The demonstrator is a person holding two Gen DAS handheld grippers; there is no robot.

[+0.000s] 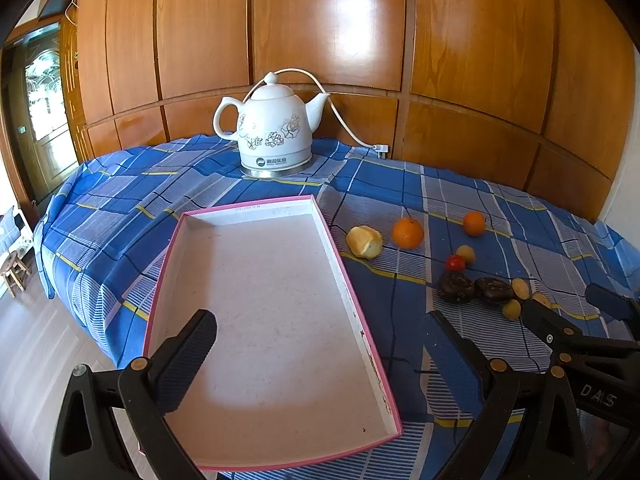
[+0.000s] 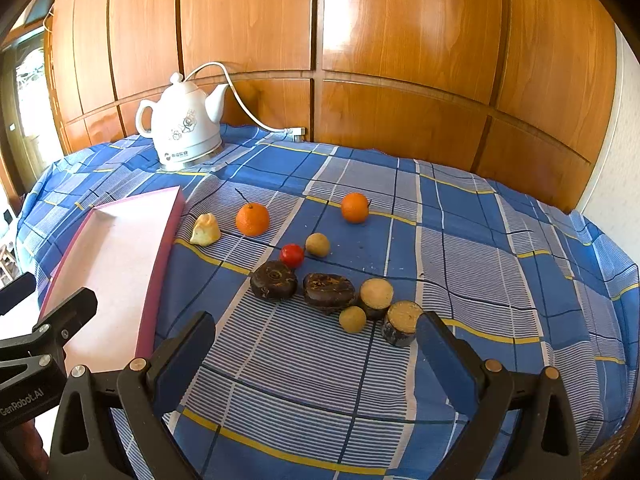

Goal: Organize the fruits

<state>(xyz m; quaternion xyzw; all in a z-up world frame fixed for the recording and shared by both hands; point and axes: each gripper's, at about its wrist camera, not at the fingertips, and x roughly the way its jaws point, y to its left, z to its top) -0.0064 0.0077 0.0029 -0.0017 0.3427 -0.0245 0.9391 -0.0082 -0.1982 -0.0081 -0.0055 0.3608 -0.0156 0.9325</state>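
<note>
A pink-edged white tray (image 1: 320, 216) lies empty on the blue checked cloth; it also shows in the right wrist view (image 2: 168, 224). Right of it lie a yellow peeled fruit (image 2: 205, 230), two oranges (image 2: 252, 219) (image 2: 355, 207), a small red fruit (image 2: 291, 255), small tan fruits (image 2: 317, 245) (image 2: 352, 319), two dark brown fruits (image 2: 274, 280) (image 2: 329, 291) and two cut dark pieces (image 2: 376, 295) (image 2: 403, 320). My left gripper (image 1: 320, 344) is open and empty over the tray's near end. My right gripper (image 2: 316, 340) is open and empty, just in front of the fruit cluster.
A white ceramic electric kettle (image 1: 276, 136) with a cord (image 1: 344, 124) stands at the back of the table against the wooden wall panels. The table's left edge drops to the floor, where a small stool (image 1: 16, 272) stands.
</note>
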